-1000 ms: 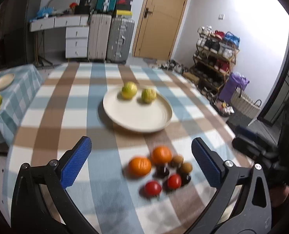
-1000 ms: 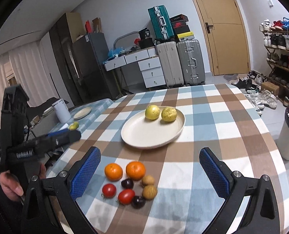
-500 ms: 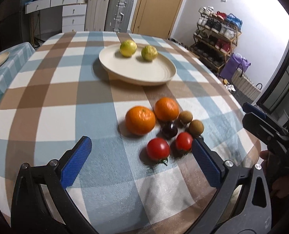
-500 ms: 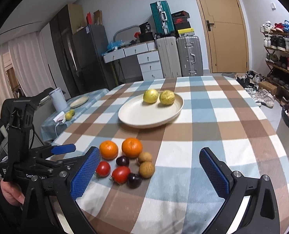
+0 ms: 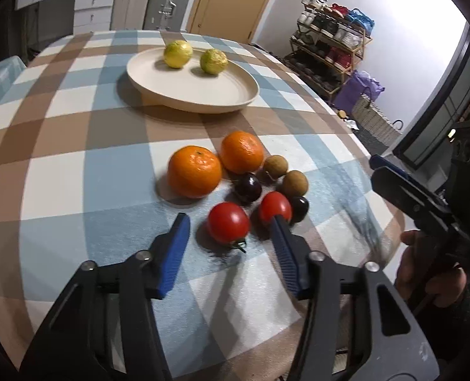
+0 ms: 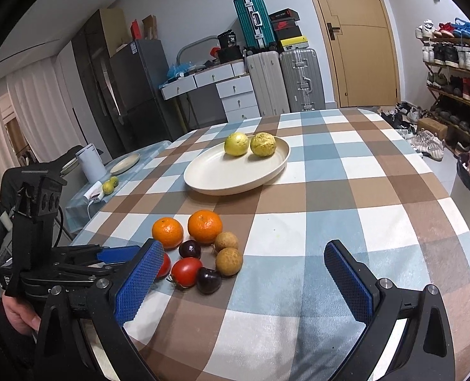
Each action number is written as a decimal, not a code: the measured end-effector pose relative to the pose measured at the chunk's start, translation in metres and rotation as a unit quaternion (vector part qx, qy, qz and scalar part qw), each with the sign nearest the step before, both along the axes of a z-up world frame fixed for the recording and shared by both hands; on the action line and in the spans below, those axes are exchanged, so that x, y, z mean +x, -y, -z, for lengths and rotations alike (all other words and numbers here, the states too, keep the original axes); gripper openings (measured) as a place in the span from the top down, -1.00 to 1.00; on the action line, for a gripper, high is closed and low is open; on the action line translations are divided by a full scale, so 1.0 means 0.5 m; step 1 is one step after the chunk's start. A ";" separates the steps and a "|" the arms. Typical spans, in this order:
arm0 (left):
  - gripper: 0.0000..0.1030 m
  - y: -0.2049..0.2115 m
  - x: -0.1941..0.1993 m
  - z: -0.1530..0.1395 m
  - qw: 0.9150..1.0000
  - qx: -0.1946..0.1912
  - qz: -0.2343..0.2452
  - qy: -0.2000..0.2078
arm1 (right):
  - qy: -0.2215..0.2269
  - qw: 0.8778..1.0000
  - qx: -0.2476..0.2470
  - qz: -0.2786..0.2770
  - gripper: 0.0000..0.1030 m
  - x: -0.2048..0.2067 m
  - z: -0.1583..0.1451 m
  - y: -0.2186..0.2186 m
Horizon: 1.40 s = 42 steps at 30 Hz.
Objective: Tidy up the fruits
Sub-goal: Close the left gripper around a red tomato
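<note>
A cream plate [image 5: 235, 100] holds two yellow-green citrus fruits [image 5: 177, 54]. In front of it on the checked cloth lie two oranges [image 5: 193, 171], two red tomatoes, two dark plums and two brown longans [image 5: 294, 183]. My left gripper [image 5: 230, 225] is open, its blue pads on either side of the nearer tomato [image 5: 228, 227], apart from it. The other tomato [image 5: 274, 206] is just beyond the right pad. My right gripper [image 6: 244, 270] is open and empty above the cloth, right of the fruit cluster [image 6: 203, 254]. The plate also shows in the right wrist view [image 6: 235, 181].
The table edge runs close on the right in the left wrist view [image 5: 378, 190]. A side table with a small plate and a kettle [image 6: 90, 162] stands left. Suitcases [image 6: 298, 79], drawers, a door and shoe racks [image 6: 451, 95] line the room.
My left gripper has come down and forward to the fruit cluster and its jaws have narrowed around the nearer tomato. My right gripper has barely moved.
</note>
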<state>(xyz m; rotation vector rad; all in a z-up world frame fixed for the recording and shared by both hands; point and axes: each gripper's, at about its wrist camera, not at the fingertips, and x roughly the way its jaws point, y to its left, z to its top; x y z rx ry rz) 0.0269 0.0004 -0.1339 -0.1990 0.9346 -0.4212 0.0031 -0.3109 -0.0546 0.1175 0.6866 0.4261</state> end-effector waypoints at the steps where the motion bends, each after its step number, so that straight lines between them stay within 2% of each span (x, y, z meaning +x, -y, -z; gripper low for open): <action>1: 0.23 -0.001 0.004 0.004 1.000 -0.007 0.002 -0.007 | 0.000 1.000 0.001 0.000 -1.00 0.001 0.001 0.000; 2: 0.36 -0.003 0.007 0.010 1.000 -0.017 0.005 -0.015 | -0.001 1.000 0.001 -0.001 -1.00 0.001 0.003 0.001; 4: 0.52 -0.009 0.013 0.018 0.999 -0.027 0.002 -0.025 | -0.003 1.000 0.001 0.000 -1.00 0.001 0.006 0.001; 16: 0.54 -0.018 0.003 0.014 0.999 -0.031 0.007 -0.010 | -0.021 1.000 0.009 0.004 -1.00 0.006 0.022 0.007; 21: 0.54 -0.032 0.000 0.013 0.999 -0.040 0.001 -0.009 | -0.051 0.998 0.023 -0.001 -1.00 0.007 0.038 0.007; 27: 0.55 -0.039 -0.006 0.017 0.999 -0.050 0.003 -0.010 | -0.064 0.998 0.017 -0.008 -1.00 -0.004 0.052 -0.008; 31: 0.53 -0.037 -0.001 0.020 0.999 -0.052 0.007 -0.013 | -0.068 0.997 0.006 -0.019 -1.00 -0.009 0.057 -0.023; 33: 0.50 -0.023 0.002 0.027 0.999 -0.034 0.015 -0.018 | -0.065 0.998 0.003 -0.024 -1.00 -0.011 0.054 -0.032; 36: 0.49 -0.013 -0.001 0.031 0.999 -0.028 0.021 -0.013 | -0.059 0.998 -0.003 -0.027 -1.00 -0.014 0.049 -0.037; 39: 0.50 -0.019 0.002 0.036 0.999 -0.042 0.021 -0.018 | -0.053 0.998 -0.008 -0.028 -1.00 -0.016 0.046 -0.042; 42: 0.50 -0.023 -0.002 0.030 0.999 -0.040 0.021 -0.010 | -0.052 0.998 -0.011 -0.033 -0.99 -0.017 0.045 -0.047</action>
